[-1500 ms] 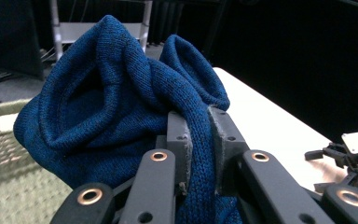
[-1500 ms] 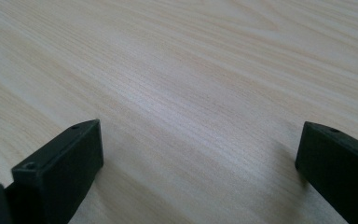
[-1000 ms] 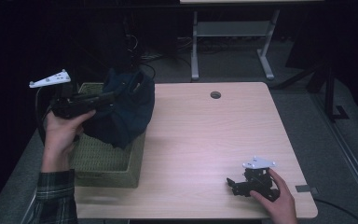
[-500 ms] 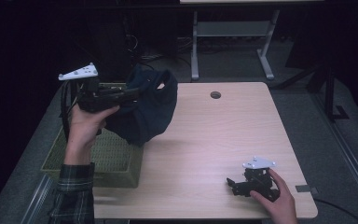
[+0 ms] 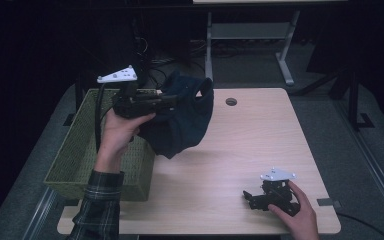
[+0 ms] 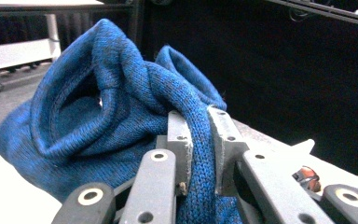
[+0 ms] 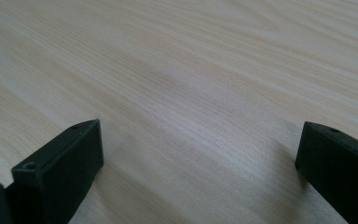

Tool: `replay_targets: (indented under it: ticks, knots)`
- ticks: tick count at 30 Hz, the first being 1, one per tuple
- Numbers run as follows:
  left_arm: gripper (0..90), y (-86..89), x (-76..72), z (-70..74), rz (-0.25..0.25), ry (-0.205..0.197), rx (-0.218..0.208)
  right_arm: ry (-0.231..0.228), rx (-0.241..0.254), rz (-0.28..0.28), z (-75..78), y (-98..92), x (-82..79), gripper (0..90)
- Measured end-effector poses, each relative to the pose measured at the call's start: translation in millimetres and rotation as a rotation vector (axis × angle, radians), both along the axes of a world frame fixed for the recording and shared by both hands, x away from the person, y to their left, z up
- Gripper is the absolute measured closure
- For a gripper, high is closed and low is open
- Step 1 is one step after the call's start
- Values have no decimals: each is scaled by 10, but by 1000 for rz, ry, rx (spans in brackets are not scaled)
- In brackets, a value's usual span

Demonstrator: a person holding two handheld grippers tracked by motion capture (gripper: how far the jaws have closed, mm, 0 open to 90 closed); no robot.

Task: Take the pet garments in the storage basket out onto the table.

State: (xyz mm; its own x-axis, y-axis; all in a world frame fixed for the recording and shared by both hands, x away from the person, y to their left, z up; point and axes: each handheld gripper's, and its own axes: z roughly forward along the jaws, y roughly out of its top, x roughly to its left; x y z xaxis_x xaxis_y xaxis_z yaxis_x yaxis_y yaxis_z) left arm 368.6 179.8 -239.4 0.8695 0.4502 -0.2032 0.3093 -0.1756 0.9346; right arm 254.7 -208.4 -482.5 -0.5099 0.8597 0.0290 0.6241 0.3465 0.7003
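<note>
L gripper (image 5: 172,100) is clamped on a fold of the blue knit (image 5: 182,122); in the left gripper view the pads (image 6: 179,140) pinch a ridge of the knit (image 6: 121,112) between them, jaws narrow. The knit hangs in the air off that gripper, over the table's (image 5: 260,145) left-rear part, just right of the basket (image 5: 80,155), bottom edge close above the wood; can't tell if it touches. L hand (image 5: 120,132) comes up from a plaid sleeve (image 5: 97,210), grey plate on top of the gripper.

R gripper (image 5: 250,196) sits low at the table's front-right, R hand (image 5: 292,212) behind it. Its jaws stand wide apart w/ nothing between; the right gripper view shows bare wood (image 7: 205,93) in the gap.

Surface: pale wood-grain top, rounded corners, a round cable hole (image 5: 231,101) near the rear edge, small grey tab (image 5: 327,202) at the front-right edge. Green woven basket sits at the table's left side, partly overhanging the edge.

Room: dark all round, grey floor (image 5: 330,100). Behind the table stands a light metal frame (image 5: 252,35) w/ a low shelf & splayed feet. Cables on the floor near the rear-left. Dark leg/stand at far right.
</note>
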Motion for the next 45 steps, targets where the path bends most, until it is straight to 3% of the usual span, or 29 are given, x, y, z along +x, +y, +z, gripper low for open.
replay_targets:
  ticks: [12, 31, 37, 45]
  knots:
    - [798, -507, 70, -179, -85, 25, 34, 1, 0, 0, 0, 0, -1, 4]
    - [798, -1116, 286, -761, -165, 107, 75, 1, 0, -1, 0, 0, -1, 5]
    - [798, -1267, 347, -1008, -178, 137, 109, 4, 2, -3, 0, 3, -3, 4]
    - [797, -1542, 376, -1245, -186, 141, 186, 4, 2, -3, 1, 2, -4, 5]
